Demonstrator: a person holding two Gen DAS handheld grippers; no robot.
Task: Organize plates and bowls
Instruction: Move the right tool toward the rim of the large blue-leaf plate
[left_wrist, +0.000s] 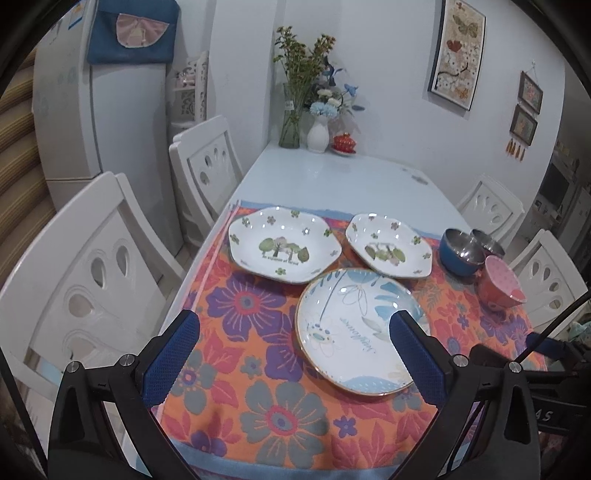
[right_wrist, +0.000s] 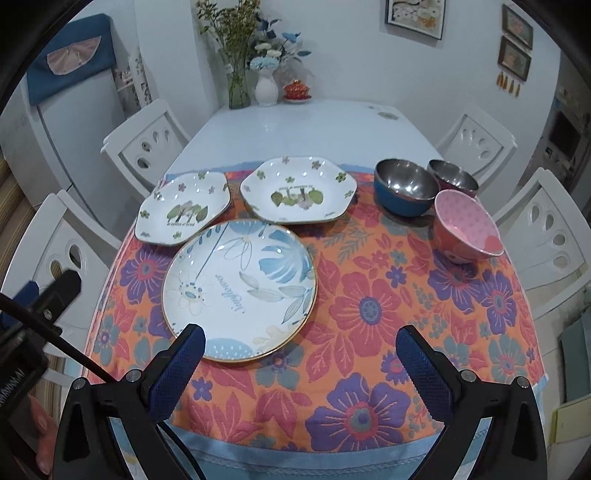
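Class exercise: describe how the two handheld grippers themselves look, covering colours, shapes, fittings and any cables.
Both the left gripper and right gripper share one build: black angular frames, silver round bolts, and two fingers faced with blue dimpled pads. A black cable runs beside the left unit, whose black body bears white lettering.
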